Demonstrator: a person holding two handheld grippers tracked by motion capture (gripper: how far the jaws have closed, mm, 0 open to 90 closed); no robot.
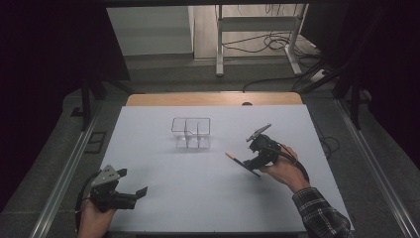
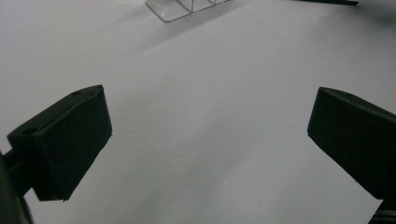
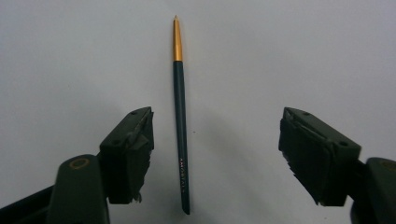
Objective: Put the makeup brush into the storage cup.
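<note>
Two grippers: both hand-held over a white table [image 1: 163,198], one per hand.
Right gripper [image 1: 246,159]: right of centre in the high view, held in the person's right hand [image 1: 282,171], plaid sleeve [image 1: 319,213] behind it at lower right.
Right jaws: apart, in its own view [image 3: 217,154] they stand either side of the pencil with clear gaps; pads touch nothing.
Pencil [image 3: 180,126]: dark green shaft, gold-orange tip. Lies flat on the table, runs bottom to top in the right gripper view, tip toward the top edge. Sits closer to the left jaw than to the right one, not centred.
Pencil, high view [image 1: 233,156]: orange end pokes out to the left of the right gripper; the rest is hard to tell from the black jaw.
Left gripper [image 1: 141,192]: lower left of the high view, held in the left hand [image 1: 94,220], grey plate on top, well apart from the pencil.
Left jaws: wide apart in its own view [image 2: 210,140], bare table between them, nothing held.
Clear box [image 1: 191,133]: transparent divided container, upper centre of the table, standing upright, near the right gripper but not touching it. Its corner shows at the top edge of the left gripper view [image 2: 187,7].
Box contents: can't tell.
Table surround: wooden strip [image 1: 213,99] at the far edge, dark floor and cables beyond.
</note>
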